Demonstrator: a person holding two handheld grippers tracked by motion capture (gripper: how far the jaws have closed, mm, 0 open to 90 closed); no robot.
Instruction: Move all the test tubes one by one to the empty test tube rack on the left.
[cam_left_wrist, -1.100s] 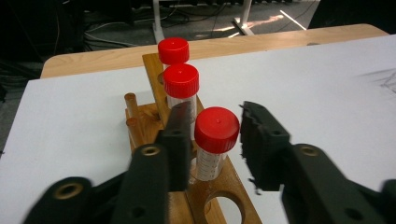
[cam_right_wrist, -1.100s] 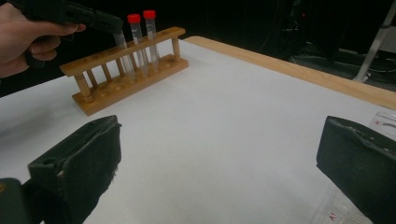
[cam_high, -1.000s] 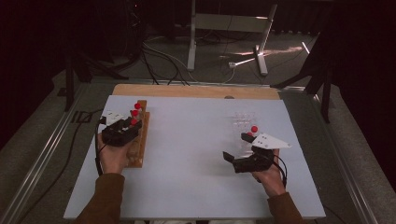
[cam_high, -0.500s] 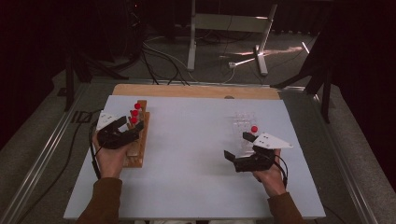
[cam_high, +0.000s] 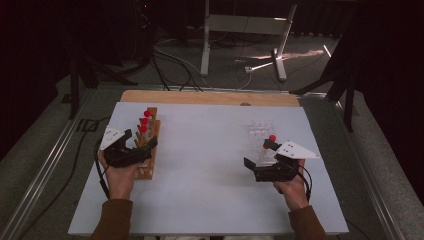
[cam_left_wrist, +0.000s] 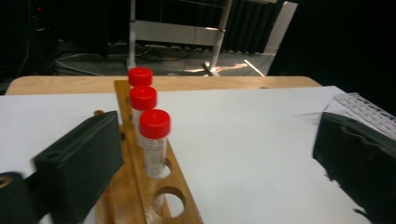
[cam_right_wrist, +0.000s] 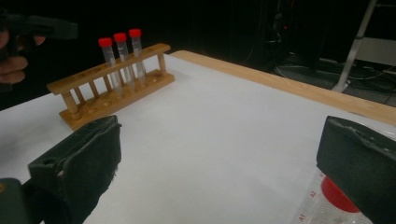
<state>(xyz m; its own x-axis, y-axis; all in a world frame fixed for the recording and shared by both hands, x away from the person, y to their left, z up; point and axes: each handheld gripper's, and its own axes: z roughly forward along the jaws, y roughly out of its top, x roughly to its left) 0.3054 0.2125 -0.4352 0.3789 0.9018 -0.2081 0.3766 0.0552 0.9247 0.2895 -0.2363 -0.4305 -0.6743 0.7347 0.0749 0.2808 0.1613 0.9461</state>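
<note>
The left gripper (cam_high: 145, 141) has its jaws spread wide, having just been opening, with nothing clamped; the nearest red-capped tube (cam_left_wrist: 154, 140) is seen standing in the wooden rack (cam_high: 149, 150) just ahead. The right gripper (cam_high: 256, 155) is also held wide open, empty, beside the clear rack (cam_high: 257, 132) and its one remaining tube (cam_high: 272, 138). A release seems just finished; that remaining tube is judged next, calling for a closing of the right jaws around it.

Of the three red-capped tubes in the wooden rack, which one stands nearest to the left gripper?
The front tube, the last of the row: its cap sits lowest in the left gripper view, just ahead of the open left gripper.
</note>
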